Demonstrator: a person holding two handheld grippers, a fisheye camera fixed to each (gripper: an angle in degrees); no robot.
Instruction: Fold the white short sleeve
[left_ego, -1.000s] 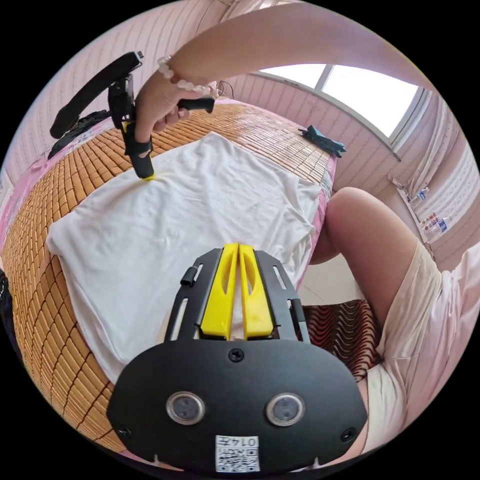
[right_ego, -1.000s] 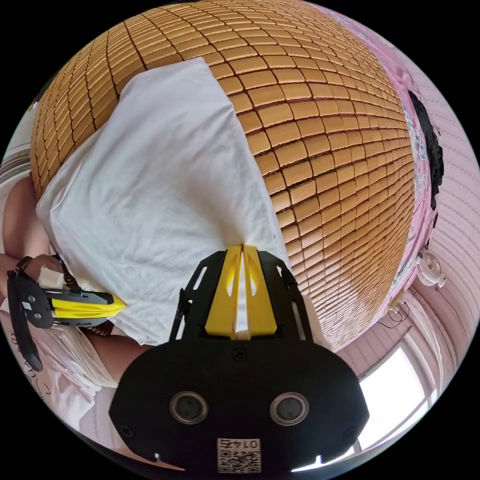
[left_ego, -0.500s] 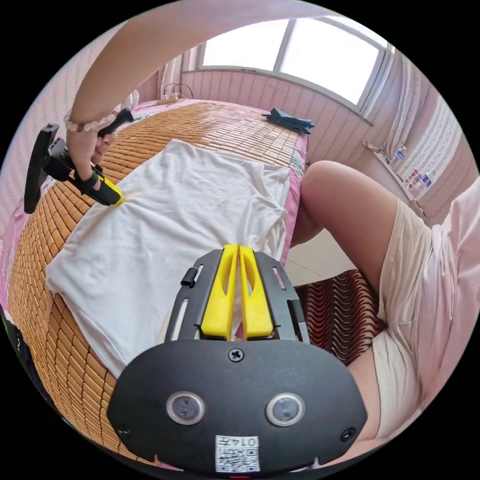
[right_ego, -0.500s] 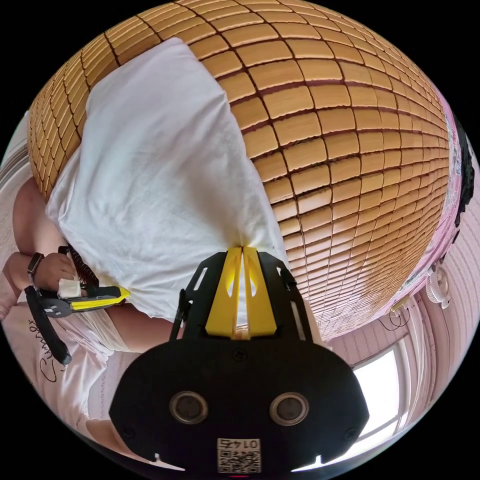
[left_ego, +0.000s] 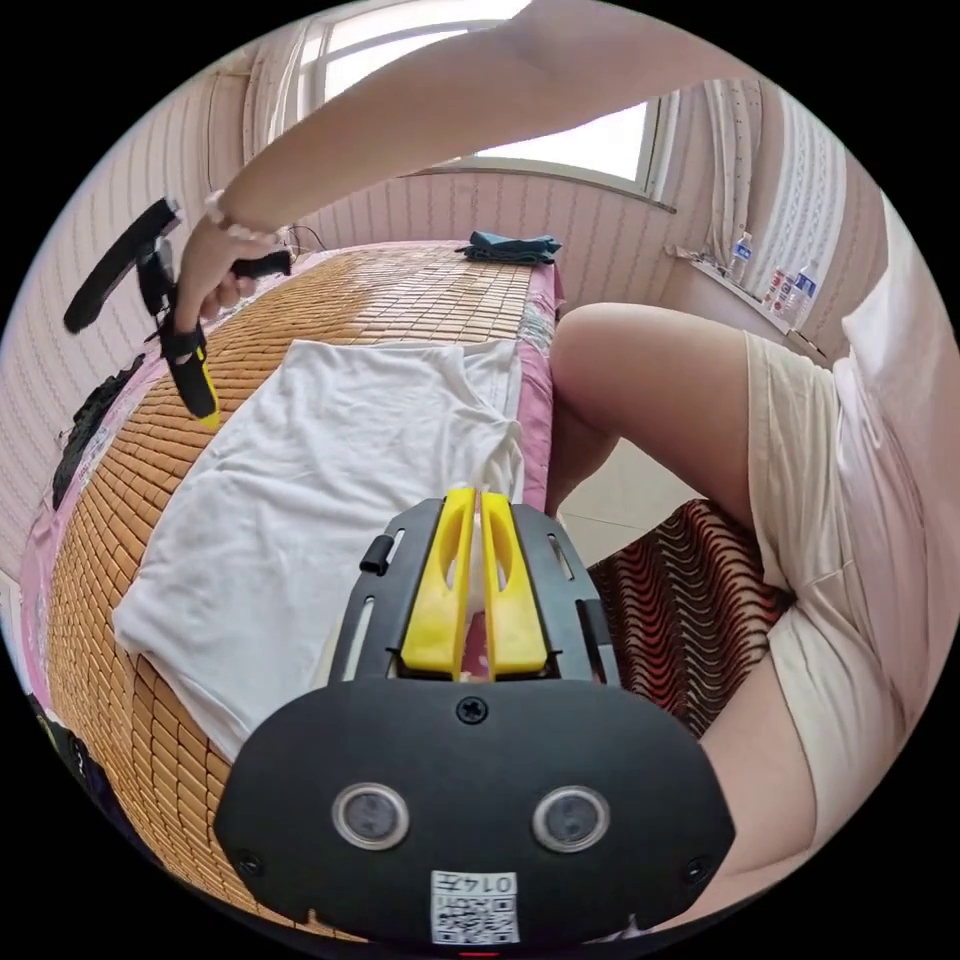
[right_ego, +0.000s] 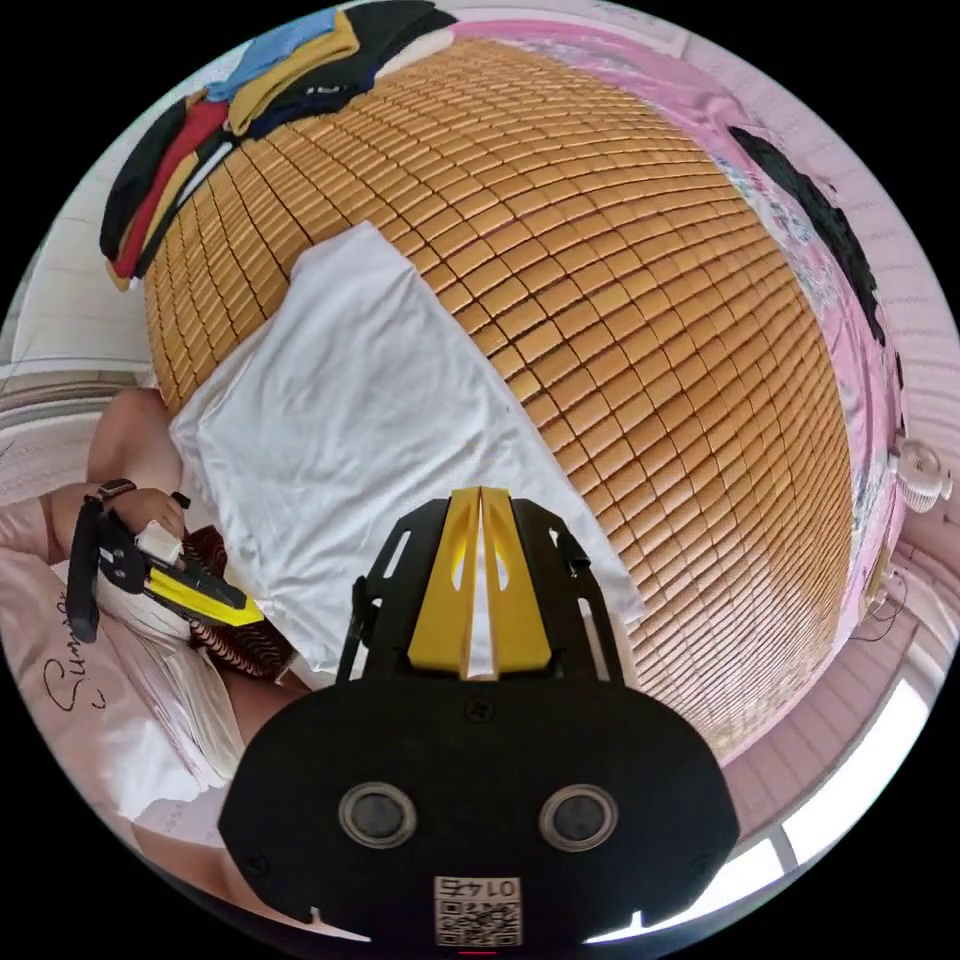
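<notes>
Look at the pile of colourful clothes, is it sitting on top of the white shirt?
No, the pile of colourful clothes lies at the far end of the bamboo mat, apart from the white shirt with bare mat between them.

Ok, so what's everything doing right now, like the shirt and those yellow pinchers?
white short sleeve shirt: lying flat on the bamboo mat, lightly wrinkled.
left gripper: jaws shut at the shirt's near edge; unclear if pinching cloth.
right gripper: jaws shut, above the mat, holding nothing.
clothes pile: folded, stacked at the mat's corner.
teal cloth: bunched up near the window wall.
</notes>
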